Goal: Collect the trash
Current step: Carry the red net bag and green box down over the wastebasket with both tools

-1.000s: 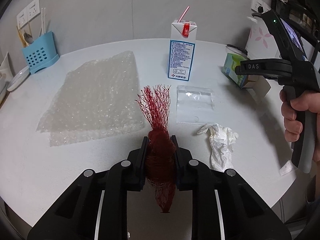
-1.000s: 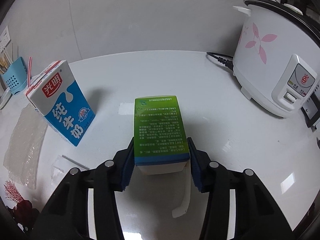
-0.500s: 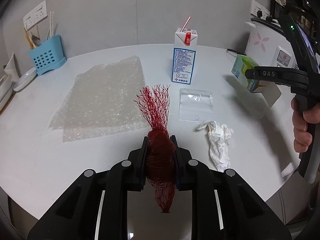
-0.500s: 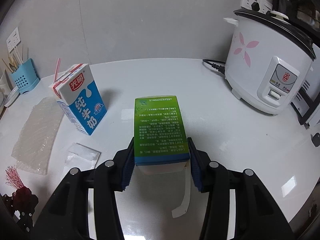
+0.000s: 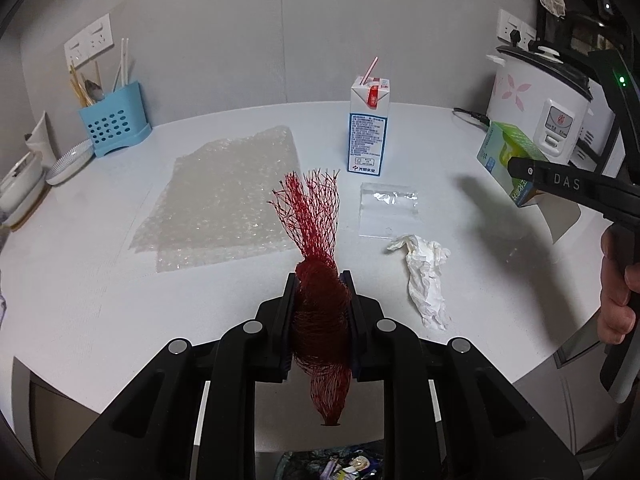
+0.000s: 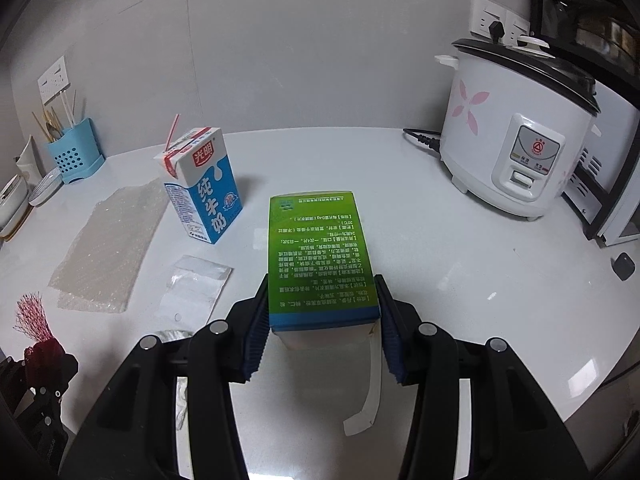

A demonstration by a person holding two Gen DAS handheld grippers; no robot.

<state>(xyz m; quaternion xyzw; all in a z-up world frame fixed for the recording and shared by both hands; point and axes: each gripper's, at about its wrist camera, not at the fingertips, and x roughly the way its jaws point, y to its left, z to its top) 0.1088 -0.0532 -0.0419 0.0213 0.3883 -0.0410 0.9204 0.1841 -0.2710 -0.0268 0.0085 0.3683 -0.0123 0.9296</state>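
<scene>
Left wrist view: bunched red mesh netting (image 5: 320, 312) pinched in left hand-held gripper (image 5: 320, 300), frayed end fanned upward.

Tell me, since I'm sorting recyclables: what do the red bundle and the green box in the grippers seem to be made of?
Red bundle: probably plastic mesh netting, matte; open crisscross strands fan out above the jaws. Green box: apparently thin printed cardboard with a slight sheen; its open end shows pale inner board and a loose flap.

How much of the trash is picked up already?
Two pieces are in hand: the left gripper pinches the red net, the right gripper clamps the green box. On the table remain the milk carton, bubble wrap, clear bag and crumpled tissue.
</scene>
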